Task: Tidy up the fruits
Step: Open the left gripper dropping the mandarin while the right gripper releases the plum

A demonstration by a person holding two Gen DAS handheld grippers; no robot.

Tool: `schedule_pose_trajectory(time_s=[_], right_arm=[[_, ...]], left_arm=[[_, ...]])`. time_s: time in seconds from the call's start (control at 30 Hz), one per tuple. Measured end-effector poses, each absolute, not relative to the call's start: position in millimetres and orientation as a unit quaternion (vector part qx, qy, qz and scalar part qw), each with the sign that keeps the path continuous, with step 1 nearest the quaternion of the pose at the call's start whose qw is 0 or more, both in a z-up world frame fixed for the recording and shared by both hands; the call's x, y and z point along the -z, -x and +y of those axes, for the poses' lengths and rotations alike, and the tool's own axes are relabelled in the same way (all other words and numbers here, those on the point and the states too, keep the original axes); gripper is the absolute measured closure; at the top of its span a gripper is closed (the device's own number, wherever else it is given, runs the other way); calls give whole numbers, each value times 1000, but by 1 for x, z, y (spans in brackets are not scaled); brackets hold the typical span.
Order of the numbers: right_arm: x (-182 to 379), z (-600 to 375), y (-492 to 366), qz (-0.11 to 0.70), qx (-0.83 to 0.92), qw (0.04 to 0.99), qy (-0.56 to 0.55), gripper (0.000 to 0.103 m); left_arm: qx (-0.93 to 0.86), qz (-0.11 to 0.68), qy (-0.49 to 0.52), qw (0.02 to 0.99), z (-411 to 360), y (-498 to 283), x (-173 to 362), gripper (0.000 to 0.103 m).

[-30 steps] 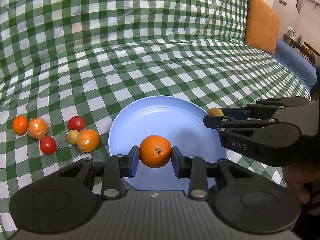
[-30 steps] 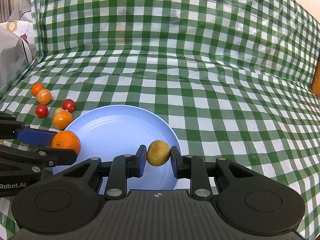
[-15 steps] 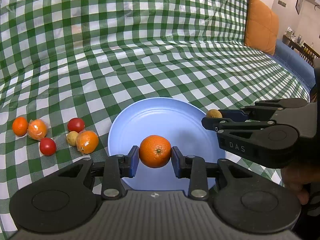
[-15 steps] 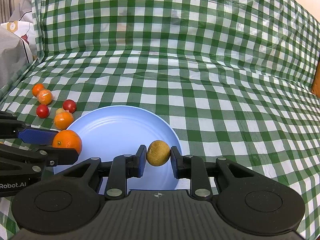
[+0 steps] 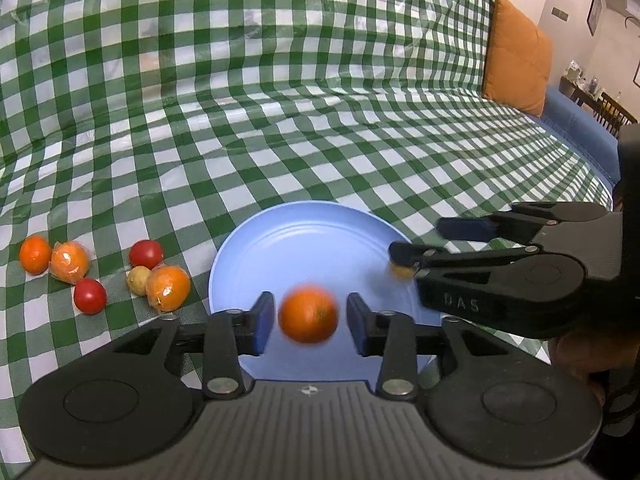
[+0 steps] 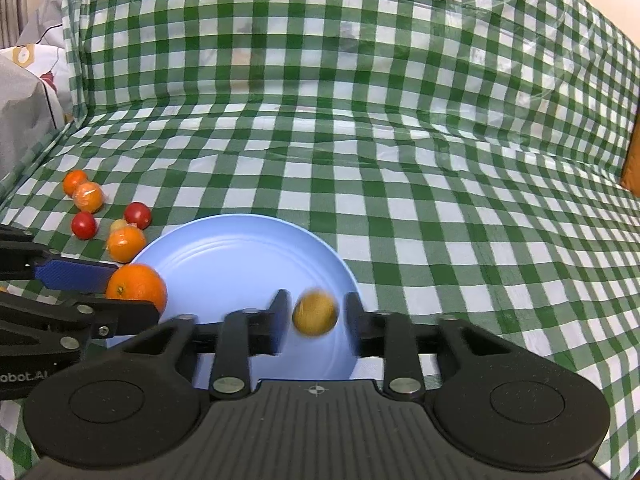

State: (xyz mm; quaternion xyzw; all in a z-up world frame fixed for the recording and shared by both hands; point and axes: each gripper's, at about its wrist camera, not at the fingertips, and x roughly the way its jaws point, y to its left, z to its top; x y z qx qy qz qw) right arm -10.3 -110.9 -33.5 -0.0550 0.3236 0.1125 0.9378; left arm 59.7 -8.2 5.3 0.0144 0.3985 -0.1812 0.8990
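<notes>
Left-wrist view, L to R: on a green-and-white check cloth (image 5: 320,152) covering what looks like a sofa or bed, a loose group of small fruit lies far left – a small orange (image 5: 34,255), a wrapped orange (image 5: 69,261), two red tomatoes (image 5: 90,295) (image 5: 145,253), a small yellowish fruit (image 5: 138,280) and another wrapped orange (image 5: 168,288). All are off the plate, so prob. waiting their turn. Next, a blue plate (image 5: 304,240), the likely collecting spot. Over its near rim the left tongs (image 5: 309,318) have just been opening; a big orange (image 5: 307,313) sits blurred between the pads w/ gaps both sides, so it's let go and seems to be dropping onto the plate. Further R, the right tongs (image 5: 416,246) reach in over the plate's R edge; a kiwi (image 5: 401,271) shows just under them. Far R, an orange cushion (image 5: 516,60).

Right-wrist view, L to R: same fruit group, then the left tongs w/ the big orange, then the plate. The right tongs have also just been opening; the kiwi is blurred, free of both pads, prob. falling to the plate too
</notes>
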Motion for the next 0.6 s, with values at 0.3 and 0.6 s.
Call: schedule_pose_trajectory(time_s=[0.3,0.6], right_arm=[[33,-110,9,319,-104,941,52,43],[34,-108,8,314,-95,943,60,44]], left_arm=[[173,391,-11,904,-7,-61,-8,55],[173,391,-8,904,-6,-62,-9,55]])
